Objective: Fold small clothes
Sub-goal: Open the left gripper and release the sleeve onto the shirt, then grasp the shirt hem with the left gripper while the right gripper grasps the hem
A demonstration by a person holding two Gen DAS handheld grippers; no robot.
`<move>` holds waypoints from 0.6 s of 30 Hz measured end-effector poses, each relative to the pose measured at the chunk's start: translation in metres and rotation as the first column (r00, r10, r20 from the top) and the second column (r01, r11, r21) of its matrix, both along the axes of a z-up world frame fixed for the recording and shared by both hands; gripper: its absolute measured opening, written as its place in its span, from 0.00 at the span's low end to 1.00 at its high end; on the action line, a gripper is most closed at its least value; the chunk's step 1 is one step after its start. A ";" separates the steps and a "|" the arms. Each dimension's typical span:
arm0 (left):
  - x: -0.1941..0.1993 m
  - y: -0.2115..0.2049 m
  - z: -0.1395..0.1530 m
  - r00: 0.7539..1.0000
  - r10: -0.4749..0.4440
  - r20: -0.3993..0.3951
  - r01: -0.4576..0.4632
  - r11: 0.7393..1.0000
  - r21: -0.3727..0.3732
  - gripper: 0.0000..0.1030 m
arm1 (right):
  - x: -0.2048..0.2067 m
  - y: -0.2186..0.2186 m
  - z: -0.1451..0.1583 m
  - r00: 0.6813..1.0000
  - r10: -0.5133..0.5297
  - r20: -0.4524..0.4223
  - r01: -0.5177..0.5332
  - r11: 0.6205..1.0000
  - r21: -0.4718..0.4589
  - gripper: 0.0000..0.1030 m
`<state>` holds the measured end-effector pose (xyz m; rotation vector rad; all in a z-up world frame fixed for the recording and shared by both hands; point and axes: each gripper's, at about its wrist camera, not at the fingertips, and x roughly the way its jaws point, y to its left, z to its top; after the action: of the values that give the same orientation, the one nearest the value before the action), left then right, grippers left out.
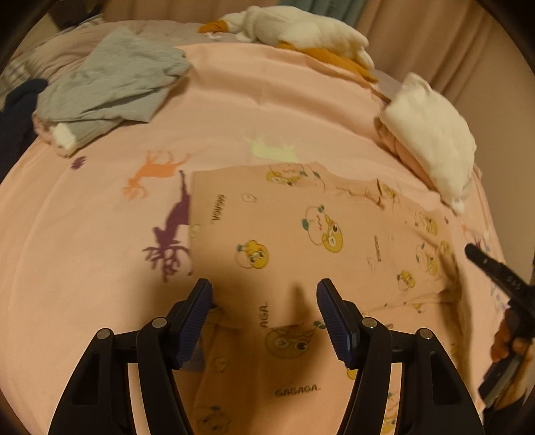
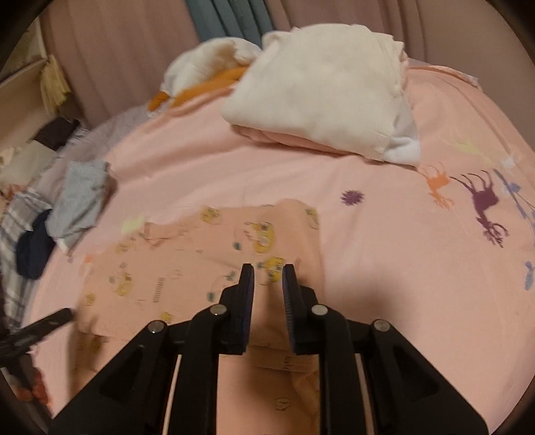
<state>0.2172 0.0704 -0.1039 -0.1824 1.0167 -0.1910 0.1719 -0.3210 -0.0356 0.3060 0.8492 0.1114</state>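
We are holding the left gripper (image 1: 264, 294) low over a small pink printed garment (image 1: 301, 241) that is lying spread flat on the pink bedsheet (image 1: 83, 251), and its two fingers are standing wide apart with nothing between them, the blue ribbed pads (image 1: 197, 321) facing each other above the cloth. The garment is carrying yellow cartoon faces and small lettering, and it is stretching from under our left gripper toward the right, where the right gripper (image 1: 495, 274) is showing as a dark tip at the edge of the left view. From the right wrist, we are seeing the right gripper (image 2: 267, 271) hovering over the near right part of the same garment (image 2: 207, 267), its fingers drawn close with only a narrow gap left between them; we cannot tell whether any cloth is caught there. The sheet is showing printed deer shapes (image 1: 170, 231) beside the garment. Farther back, a folded grey piece (image 1: 110, 80) is lying at the left next to something dark navy (image 1: 16, 120), a folded white piece (image 1: 431, 134) is sitting on a pink one at the right, and a white and orange bundle (image 1: 301, 30) is lying near the curtain (image 2: 110, 50)
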 end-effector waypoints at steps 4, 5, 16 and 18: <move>0.003 -0.006 -0.016 1.000 -0.020 -0.024 0.021 0.999 0.044 0.62 | 0.007 0.017 -0.015 0.996 0.072 -0.048 -0.073 0.997 -0.011 0.18; 0.003 -0.006 -0.019 0.999 -0.020 -0.032 0.022 0.999 0.049 0.62 | 0.012 0.018 -0.022 0.994 0.068 -0.084 -0.070 0.997 -0.019 0.18; -0.029 0.014 -0.006 0.999 -0.026 -0.038 0.026 1.000 -0.004 0.62 | -0.011 -0.001 -0.024 0.992 0.032 -0.119 -0.031 0.999 0.008 0.30; -0.040 0.022 -0.005 0.999 -0.013 -0.049 0.012 1.000 -0.028 0.62 | -0.031 -0.008 -0.020 0.993 0.048 -0.112 -0.043 0.998 0.048 0.40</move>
<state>0.1771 0.0927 -0.1090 -0.2065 1.0650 -0.2129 0.1409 -0.3291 -0.0560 0.3379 0.9671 0.1570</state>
